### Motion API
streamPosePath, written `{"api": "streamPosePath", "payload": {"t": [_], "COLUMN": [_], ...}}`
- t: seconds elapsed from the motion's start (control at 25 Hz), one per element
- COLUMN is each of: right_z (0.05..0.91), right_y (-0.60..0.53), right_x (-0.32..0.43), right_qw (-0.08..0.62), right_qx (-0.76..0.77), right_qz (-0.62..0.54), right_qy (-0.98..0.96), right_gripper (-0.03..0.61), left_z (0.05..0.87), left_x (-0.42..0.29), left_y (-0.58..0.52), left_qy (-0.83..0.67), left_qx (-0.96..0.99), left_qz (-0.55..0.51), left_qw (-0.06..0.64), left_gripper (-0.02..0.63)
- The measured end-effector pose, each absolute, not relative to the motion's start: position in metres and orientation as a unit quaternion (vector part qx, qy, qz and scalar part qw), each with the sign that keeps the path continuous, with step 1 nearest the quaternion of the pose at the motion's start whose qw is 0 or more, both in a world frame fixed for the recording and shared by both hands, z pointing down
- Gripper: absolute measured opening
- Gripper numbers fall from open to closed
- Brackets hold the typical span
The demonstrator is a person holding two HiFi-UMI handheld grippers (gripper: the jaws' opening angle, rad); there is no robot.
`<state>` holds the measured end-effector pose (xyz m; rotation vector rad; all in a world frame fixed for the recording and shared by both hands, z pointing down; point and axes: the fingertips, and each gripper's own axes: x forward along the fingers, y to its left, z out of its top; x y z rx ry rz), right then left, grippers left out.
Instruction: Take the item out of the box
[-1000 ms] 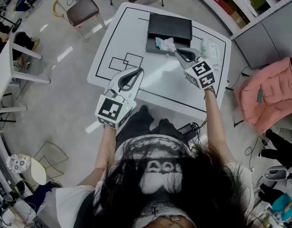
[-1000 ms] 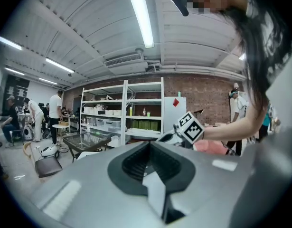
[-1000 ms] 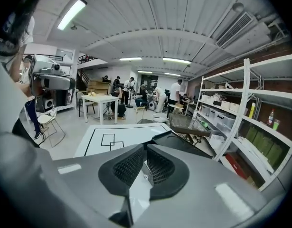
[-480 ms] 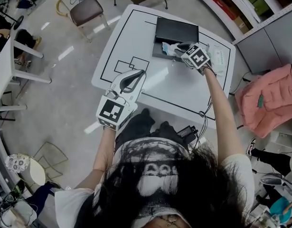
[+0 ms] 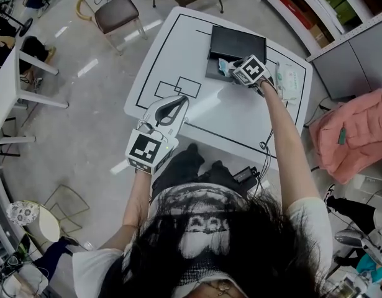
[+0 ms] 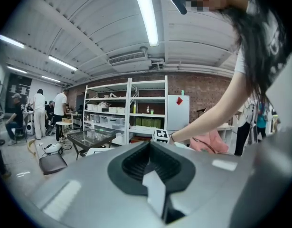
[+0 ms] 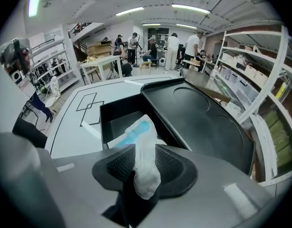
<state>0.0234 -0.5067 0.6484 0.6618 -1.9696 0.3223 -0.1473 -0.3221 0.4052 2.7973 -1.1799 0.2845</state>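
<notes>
A black box (image 5: 214, 72) stands open at the far side of the white table (image 5: 172, 54), its lid (image 5: 237, 42) folded back. In it lies a white packet with blue print (image 5: 223, 66). My right gripper (image 5: 231, 68) reaches over the box's near edge. In the right gripper view the packet (image 7: 142, 146) rises out of the box (image 7: 112, 115) and hangs between the gripper's (image 7: 138, 167) two ribbed pads. The jaws are opening and stand wide, not pressing on it. My left gripper (image 5: 177, 102) hovers at the table's near left edge, shut and with nothing in it (image 6: 150, 163).
A flat white pouch (image 5: 289, 79) lies on the table right of the box. Black outlines (image 5: 178, 87) are drawn on the tabletop. A chair (image 5: 116, 12) stands at the far left, a pink jacket (image 5: 352, 132) to the right, and cables (image 5: 246, 176) lie under the table's front edge.
My right gripper has moved forward from the table's middle right to the box and its jaws have spread around the packet. The left gripper has hardly moved.
</notes>
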Motion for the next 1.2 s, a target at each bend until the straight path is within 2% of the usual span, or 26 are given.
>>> {"api": "streamPosePath", "payload": {"t": [0.2,0.4,0.76,1.2], "right_z": [0.659,0.656,0.621,0.540], "right_y": [-0.510,-0.506,-0.496,-0.460], "right_x": [0.023,0.018,0.019,0.018], "right_qw": [0.497,0.487,0.473,0.401], "right_qx": [0.291,0.295,0.297,0.344], "right_qz": [0.156,0.157,0.104,0.038], "right_qy": [-0.803,-0.807,-0.823,-0.848], "right_gripper": [0.099,0.019,0.012,0.011], "left_z": [0.411,0.415,0.419,0.422], "left_x": [-0.160,-0.173,-0.175,-0.163], "left_y": [-0.324,-0.325,-0.327,-0.333], "left_qy": [-0.393,-0.399,-0.389,-0.358], "left_qx": [0.913,0.910,0.914,0.927], "left_qz": [0.095,0.097,0.093,0.088], "left_qw": [0.053,0.060,0.063,0.066], "left_gripper": [0.000,0.000,0.000,0.000]}}
